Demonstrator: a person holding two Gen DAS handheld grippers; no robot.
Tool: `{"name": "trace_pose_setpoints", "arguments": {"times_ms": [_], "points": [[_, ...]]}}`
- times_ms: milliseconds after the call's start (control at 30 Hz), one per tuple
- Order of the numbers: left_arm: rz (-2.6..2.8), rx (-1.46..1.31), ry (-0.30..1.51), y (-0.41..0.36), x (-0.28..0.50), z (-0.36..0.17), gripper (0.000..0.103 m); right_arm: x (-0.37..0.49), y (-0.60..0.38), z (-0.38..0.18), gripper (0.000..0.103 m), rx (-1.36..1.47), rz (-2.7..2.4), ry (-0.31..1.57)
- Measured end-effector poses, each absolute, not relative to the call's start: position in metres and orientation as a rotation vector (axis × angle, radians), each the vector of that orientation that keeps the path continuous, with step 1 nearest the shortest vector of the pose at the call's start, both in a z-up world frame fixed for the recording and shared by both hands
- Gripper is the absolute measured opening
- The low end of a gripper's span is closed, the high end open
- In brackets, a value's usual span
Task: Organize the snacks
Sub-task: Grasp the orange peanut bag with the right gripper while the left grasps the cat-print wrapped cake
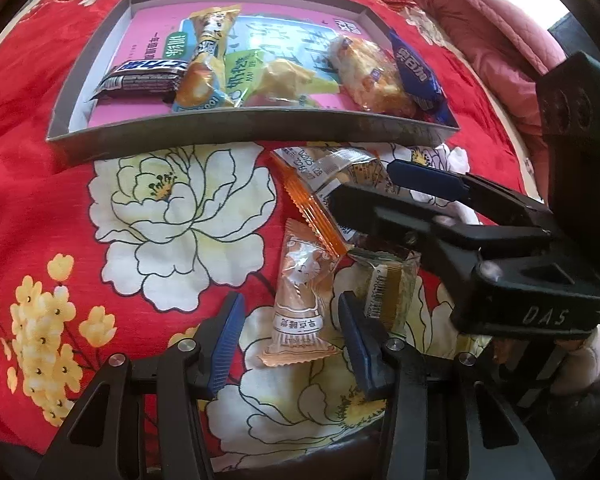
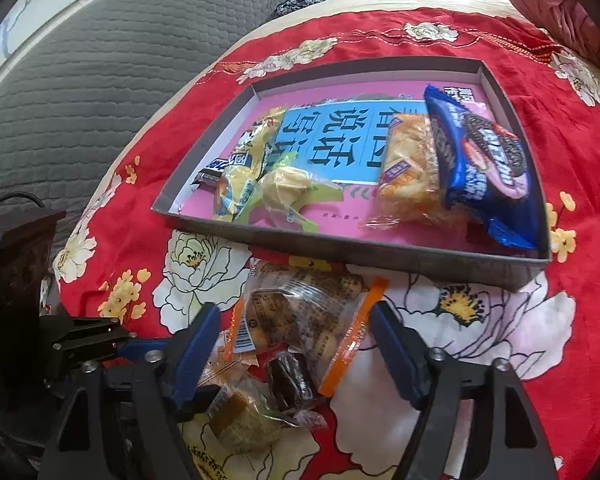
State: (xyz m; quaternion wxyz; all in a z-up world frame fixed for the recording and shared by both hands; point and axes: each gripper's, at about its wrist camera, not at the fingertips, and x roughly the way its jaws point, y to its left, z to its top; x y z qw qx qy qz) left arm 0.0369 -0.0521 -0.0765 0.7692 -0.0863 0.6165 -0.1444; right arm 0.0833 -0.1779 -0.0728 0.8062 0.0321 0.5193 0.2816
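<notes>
Left wrist view: the left claw [image 1: 290, 344] stands open and points steeply down over the red flowered bedspread [image 1: 40, 200]. A peach candy wrapper [image 1: 298, 300] lies right between its fingers, untouched, its long axis running away from the claw toward the near wall of the tray [image 1: 252, 126]. So the fingers straddle its narrow width, and a straight drop looks enough. The right claw [image 1: 364, 188] reaches in from the right over the orange-edged clear packet [image 1: 320, 192].

Right wrist view: the right claw [image 2: 294, 340] is open wide, with that clear packet [image 2: 304, 312] between the fingers but not pinched. Its long axis slants across the gap, so the orange seal sits close to the right finger. A dark brown sweet [image 2: 290, 380] and a green cake piece [image 2: 240, 420] lie nearer. Five snacks already lie in the tray [image 2: 380, 256].
</notes>
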Motion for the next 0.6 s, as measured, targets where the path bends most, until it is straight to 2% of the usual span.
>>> {"name": "trace_pose_setpoints", "arguments": {"times_ms": [500, 567, 600], "points": [[-0.312, -0.189, 1.338, -0.053, 0.037, -0.081, 0.049, 0.085, -0.151, -0.091, 0.086, -0.060, 0.522, 1.114], [-0.310, -0.188, 1.338, -0.053, 0.037, -0.081, 0.049, 0.083, -0.147, -0.091, 0.084, -0.096, 0.507, 1.101], [-0.308, -0.184, 1.339, -0.053, 0.037, -0.082, 0.048, 0.082, -0.144, -0.092, 0.079, -0.123, 0.498, 1.095]]}}
